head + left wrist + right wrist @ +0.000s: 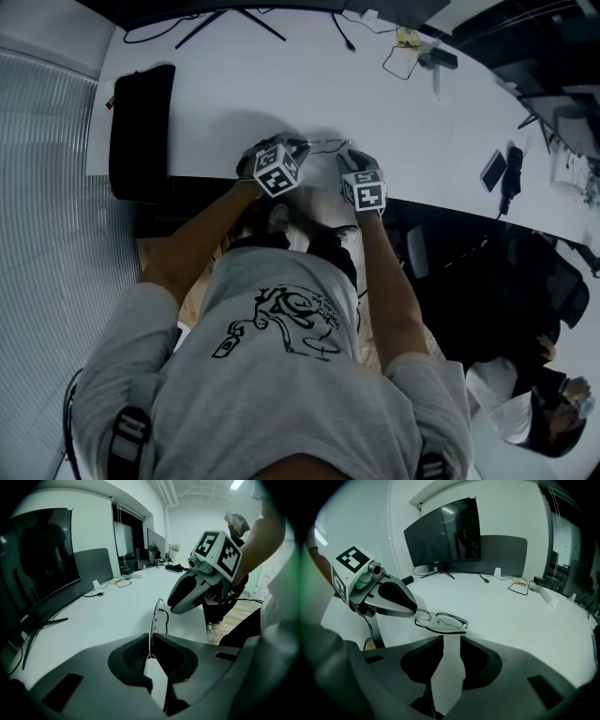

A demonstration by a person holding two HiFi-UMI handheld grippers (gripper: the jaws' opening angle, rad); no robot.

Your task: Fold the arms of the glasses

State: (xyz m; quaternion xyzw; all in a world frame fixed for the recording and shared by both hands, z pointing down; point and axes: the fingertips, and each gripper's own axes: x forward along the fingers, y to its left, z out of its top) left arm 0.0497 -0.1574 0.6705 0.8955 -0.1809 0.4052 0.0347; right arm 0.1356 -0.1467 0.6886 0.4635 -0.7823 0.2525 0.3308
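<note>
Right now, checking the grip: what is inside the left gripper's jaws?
A thin piece of the glasses frame, pinched edge-on in the left gripper. Which part of the frame it is cannot be seen, because the jaws cover it.

glasses (328, 143) partly hidden by left tool (298, 148), monitor (42, 559) cut off

Dim, cool-toned views; long white ceiling lamp (236, 484) glares, smooth white tabletop (309, 84) shines, fisheye edges vignette black
</note>
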